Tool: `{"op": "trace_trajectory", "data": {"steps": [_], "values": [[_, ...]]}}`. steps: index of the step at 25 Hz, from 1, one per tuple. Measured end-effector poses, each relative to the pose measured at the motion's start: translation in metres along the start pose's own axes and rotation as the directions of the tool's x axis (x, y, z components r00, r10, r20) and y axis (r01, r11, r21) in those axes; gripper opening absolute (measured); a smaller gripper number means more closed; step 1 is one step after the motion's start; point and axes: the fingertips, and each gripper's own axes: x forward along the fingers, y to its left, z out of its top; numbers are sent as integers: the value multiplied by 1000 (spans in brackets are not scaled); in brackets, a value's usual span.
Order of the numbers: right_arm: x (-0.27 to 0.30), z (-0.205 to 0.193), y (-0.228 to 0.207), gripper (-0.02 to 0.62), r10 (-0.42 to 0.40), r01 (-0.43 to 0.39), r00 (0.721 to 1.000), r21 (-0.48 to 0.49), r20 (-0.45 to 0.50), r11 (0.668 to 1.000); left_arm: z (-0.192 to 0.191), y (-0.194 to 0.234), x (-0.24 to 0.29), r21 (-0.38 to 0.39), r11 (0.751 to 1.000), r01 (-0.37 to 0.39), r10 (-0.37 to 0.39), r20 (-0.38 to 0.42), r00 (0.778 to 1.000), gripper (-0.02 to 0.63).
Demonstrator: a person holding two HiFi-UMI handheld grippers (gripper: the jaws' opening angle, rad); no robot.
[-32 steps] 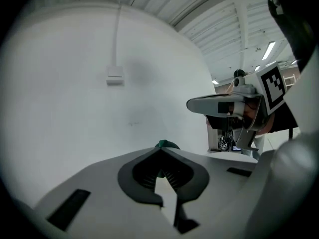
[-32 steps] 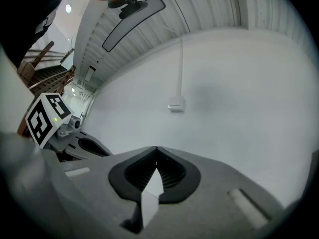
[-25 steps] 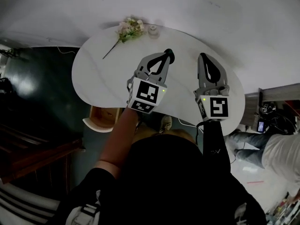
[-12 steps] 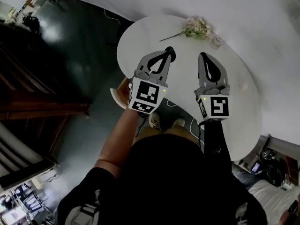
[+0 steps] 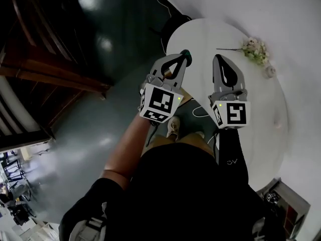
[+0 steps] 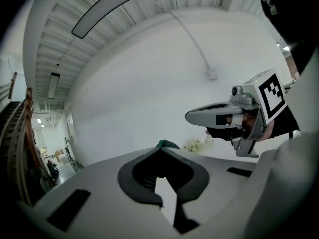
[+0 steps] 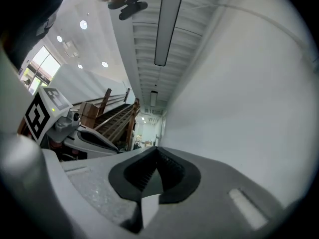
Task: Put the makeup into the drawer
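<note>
Makeup, likely the small green thing (image 6: 167,144), pinched at the tips of the left hand-held gripper (image 5: 182,57). Right hand-held gripper (image 5: 219,59) clenched, empty. Seems light, hard, slippery; safer gripped around its middle.

Head view: from the person's head, facing steeply down onto the left hand-held gripper (image 5: 184,57), the right hand-held gripper (image 5: 219,60), the white counter (image 5: 251,109) and the floor (image 5: 90,134).
Left gripper view: close behind its own jaws, facing along them toward a white wall (image 6: 149,83).
Right gripper view: close behind its own jaws, facing about level, along the wall.
Shared: each gripper view catches the other hand-held gripper at its edge; the flowers (image 5: 255,50) show in the head and left gripper views.
</note>
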Motion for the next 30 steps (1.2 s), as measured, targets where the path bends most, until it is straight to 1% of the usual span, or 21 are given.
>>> {"op": "trace_trajectory", "data": {"steps": [3, 5, 8, 10, 14, 18, 21, 24, 25, 27, 30], "values": [[14, -3, 21, 3, 37, -37, 999, 8, -7, 999, -14, 12, -8, -7, 1000, -8, 8, -18, 1000, 8], [21, -9, 30, 3, 50, -50, 999, 15, -17, 999, -30, 18, -11, -9, 1000, -4, 4, -42, 999, 8], [28, -22, 39, 5, 61, -59, 997, 36, -43, 998, -69, 19, -12, -33, 999, 10, -14, -113, 994, 9], [32, -26, 44, 3, 67, -65, 996, 40, -57, 997, -100, 17, -12, -51, 998, 25, -33, -175, 984, 8], [36, -28, 49, 3, 73, -71, 995, 30, -71, 997, -165, 5, -13, -86, 995, 52, -75, -297, 952, 9], [35, -33, 47, 3, 68, -66, 994, 25, -86, 997, -226, -10, -11, -151, 987, 58, -116, -411, 904, 8], [36, -36, 47, 3, 64, -63, 993, 23, -95, 998, -258, -18, -11, -197, 979, 48, -139, -479, 866, 9], [38, -36, 47, 3, 62, -61, 993, 18, -98, 998, -275, -25, -13, -202, 977, 61, -161, -526, 835, 9], [37, -37, 47, 4, 60, -58, 993, 19, -99, 998, -277, -26, -13, -201, 977, 67, -167, -532, 830, 9], [37, -38, 45, 4, 54, -52, 993, 20, -101, 998, -277, -27, -12, -196, 977, 77, -173, -534, 828, 9], [37, -38, 46, 3, 58, -56, 993, 19, -103, 998, -275, -25, -10, -190, 979, 71, -162, -525, 836, 18]]}}
